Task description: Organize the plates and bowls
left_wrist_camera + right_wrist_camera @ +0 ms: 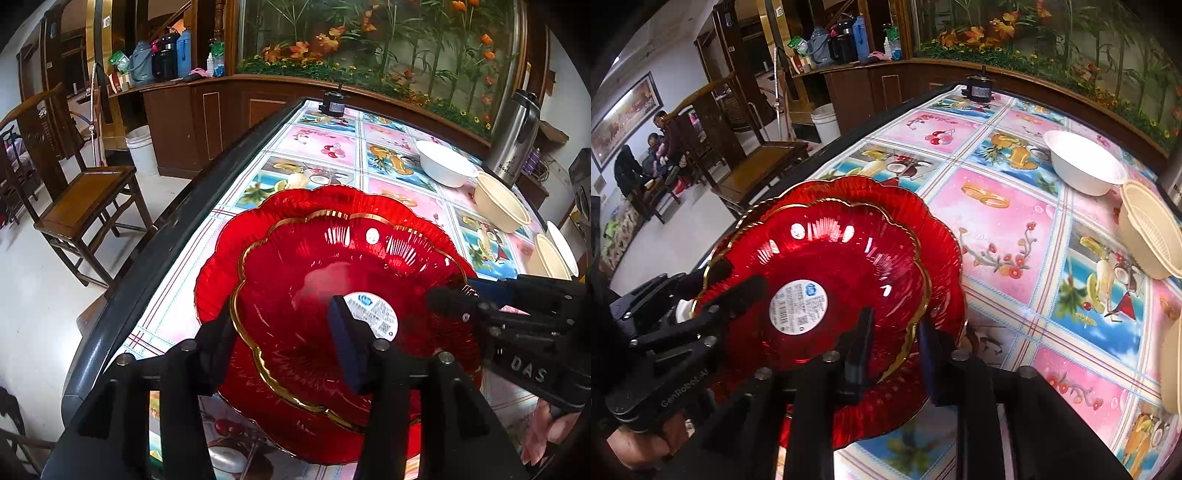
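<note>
Two red glass plates lie stacked on the table [317, 144]. The smaller gold-rimmed plate [332, 258] [831, 258] rests inside the larger red plate [221, 251] [942, 258]. My left gripper [280, 325] [735, 280] straddles the top plate's left rim, one finger outside and the blue-padded finger over the white label, jaws open and not pressing. At the opposite rim my right gripper [894, 343] [461, 291] stands the same way, with a clear gap around the gold edge. A white bowl [445, 162] [1086, 162] and a cream bowl [500, 203] [1152, 236] sit farther back on the right.
More cream and white bowls [550, 254] stand at the right edge. A steel thermos [513, 136] rises behind the bowls. A small black device [334, 105] sits at the table's far end. A wooden chair [85, 199] stands left of the table; people [661, 147] sit far off.
</note>
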